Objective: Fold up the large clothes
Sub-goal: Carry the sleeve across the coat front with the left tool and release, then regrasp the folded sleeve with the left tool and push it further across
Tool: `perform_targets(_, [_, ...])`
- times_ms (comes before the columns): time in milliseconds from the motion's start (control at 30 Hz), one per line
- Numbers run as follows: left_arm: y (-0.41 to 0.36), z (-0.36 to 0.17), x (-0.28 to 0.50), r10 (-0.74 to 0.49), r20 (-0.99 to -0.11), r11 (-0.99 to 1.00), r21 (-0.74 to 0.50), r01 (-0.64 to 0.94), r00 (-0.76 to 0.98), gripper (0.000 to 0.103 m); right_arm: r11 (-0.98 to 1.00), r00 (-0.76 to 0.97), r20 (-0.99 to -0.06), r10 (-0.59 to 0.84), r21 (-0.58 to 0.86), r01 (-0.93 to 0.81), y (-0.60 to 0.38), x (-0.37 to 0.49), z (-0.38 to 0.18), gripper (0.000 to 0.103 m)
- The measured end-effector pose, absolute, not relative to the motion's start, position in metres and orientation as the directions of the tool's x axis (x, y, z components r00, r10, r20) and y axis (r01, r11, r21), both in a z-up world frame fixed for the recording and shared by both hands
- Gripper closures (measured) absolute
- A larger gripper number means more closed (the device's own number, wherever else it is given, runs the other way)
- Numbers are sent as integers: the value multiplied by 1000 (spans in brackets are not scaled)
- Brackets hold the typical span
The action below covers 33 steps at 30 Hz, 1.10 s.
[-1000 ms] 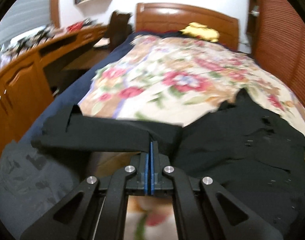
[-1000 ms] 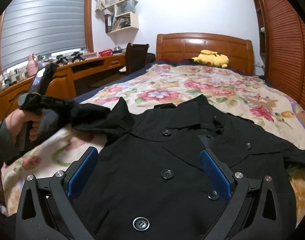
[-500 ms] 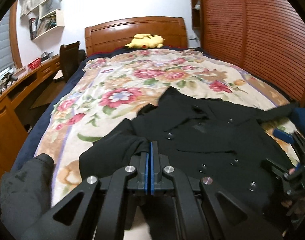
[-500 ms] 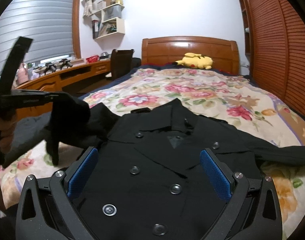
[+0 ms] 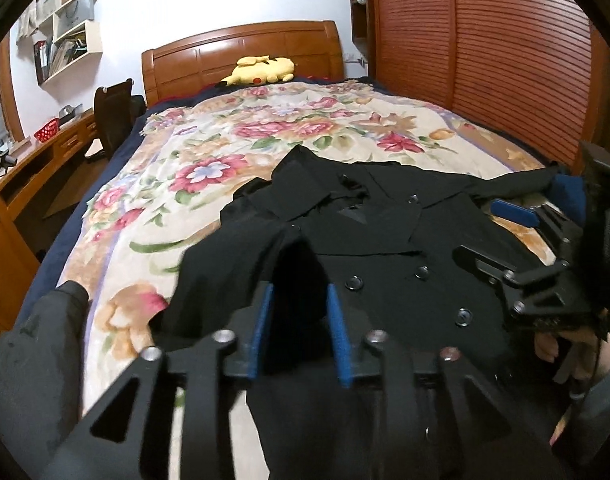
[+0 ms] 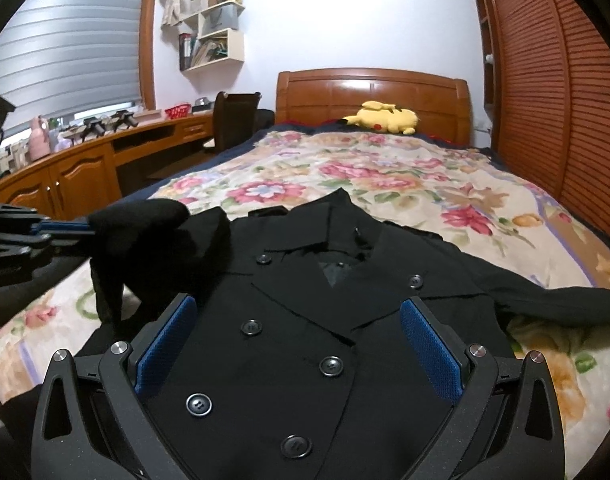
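Note:
A black double-breasted coat [image 6: 305, 320] lies face up on the floral bedspread [image 6: 345, 176], collar toward the headboard. Its left sleeve [image 5: 241, 272] is folded in over the coat's front. My left gripper [image 5: 299, 304] hovers there, also seen in the right wrist view [image 6: 61, 226]. Its jaws are opening, blue pads apart, with the sleeve's end [image 6: 145, 224] still lying between them. My right gripper [image 6: 297, 302] stands wide open just above the buttoned front, nothing between its fingers. The coat's other sleeve [image 6: 565, 300] stretches out to the right.
A grey garment [image 5: 33, 360] is bunched at the bed's near left corner. A yellow plush toy [image 6: 381, 118] rests by the wooden headboard [image 6: 369, 92]. A desk [image 6: 105, 152] and chair [image 6: 233, 120] run along the left; slatted wardrobe doors [image 6: 565, 100] line the right.
My left gripper swung right with the sleeve, from beside the bed to over the coat's front, and its shut jaws have parted. The right gripper shifted only slightly and stayed open.

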<state>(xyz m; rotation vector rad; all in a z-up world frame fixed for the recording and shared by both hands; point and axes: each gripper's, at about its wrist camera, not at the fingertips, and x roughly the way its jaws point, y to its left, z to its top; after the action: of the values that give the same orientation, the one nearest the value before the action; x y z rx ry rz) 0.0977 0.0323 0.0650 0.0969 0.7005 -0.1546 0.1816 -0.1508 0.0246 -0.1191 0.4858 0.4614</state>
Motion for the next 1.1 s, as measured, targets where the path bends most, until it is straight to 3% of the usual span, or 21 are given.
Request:
perform_targets(267, [57, 57, 82, -84, -637, 990, 35, 137, 766, 50, 886, 779, -482, 401, -13, -464, -145, 179, 22, 0])
perform_targets(567, [103, 10, 101, 3, -682, 1000, 7, 3, 732, 49, 871, 764, -500, 407, -40, -490, -133, 174, 16, 0])
perform_targets(1100, [153, -69, 150, 10, -809, 991, -69, -112, 588, 49, 856, 743, -531, 407, -62, -513, -119, 178, 4, 0])
